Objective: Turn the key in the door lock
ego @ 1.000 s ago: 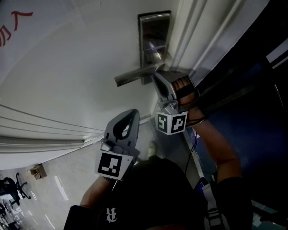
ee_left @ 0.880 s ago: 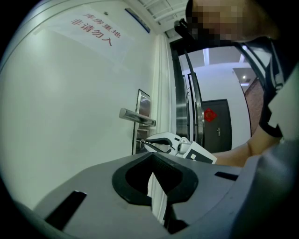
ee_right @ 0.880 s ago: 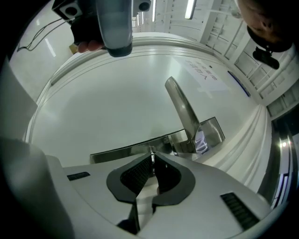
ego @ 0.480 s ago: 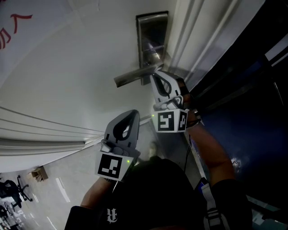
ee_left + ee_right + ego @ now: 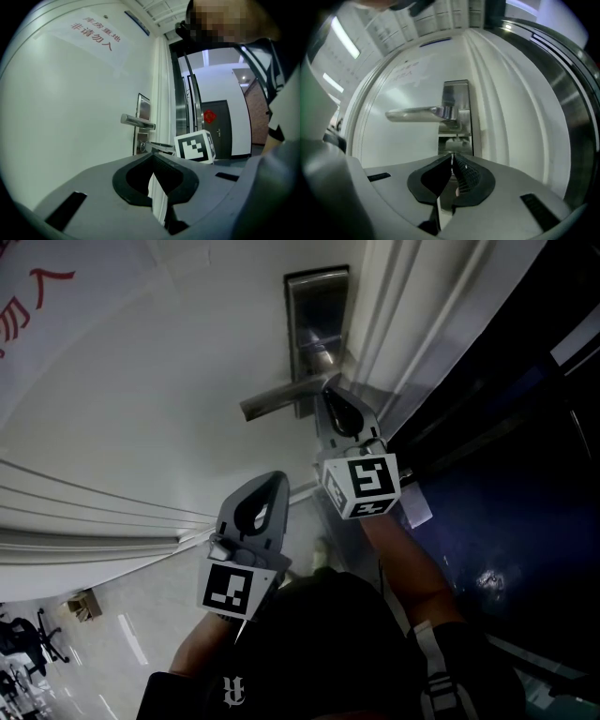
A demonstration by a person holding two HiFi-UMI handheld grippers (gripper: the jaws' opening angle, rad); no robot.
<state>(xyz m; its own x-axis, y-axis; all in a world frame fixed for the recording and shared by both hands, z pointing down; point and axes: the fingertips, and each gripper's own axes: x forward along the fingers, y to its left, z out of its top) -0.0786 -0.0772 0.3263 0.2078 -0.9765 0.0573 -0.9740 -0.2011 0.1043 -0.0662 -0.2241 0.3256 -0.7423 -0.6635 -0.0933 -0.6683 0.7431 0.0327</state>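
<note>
Red print [image 5: 26,307] on the door [image 5: 141,399], far left of the handle [image 5: 277,399] and above it. Only part of the characters falls in the head view.

Left gripper [image 5: 280,475]: below the handle and slightly left, well apart from it, off the door. In the left gripper view we see its jaws pressed together at the tips with nothing between them.

Handle: lever level, free end pointing left, fixed to the steel plate [image 5: 319,306] at the door's right edge.

Right gripper [image 5: 328,389]: tips just under the handle's root, against the lower part of the plate. In the right gripper view its jaws are clenched at the plate, directly under the lever.

Key [image 5: 142,146]: in the lock just below the handle, pinched in the right gripper's tips. We see only a small metal bit of it beside the plate in the left gripper view; the jaws cover the rest.

Frame [image 5: 422,324]: white mouldings just right of the handle, with a dark opening beyond them.
</note>
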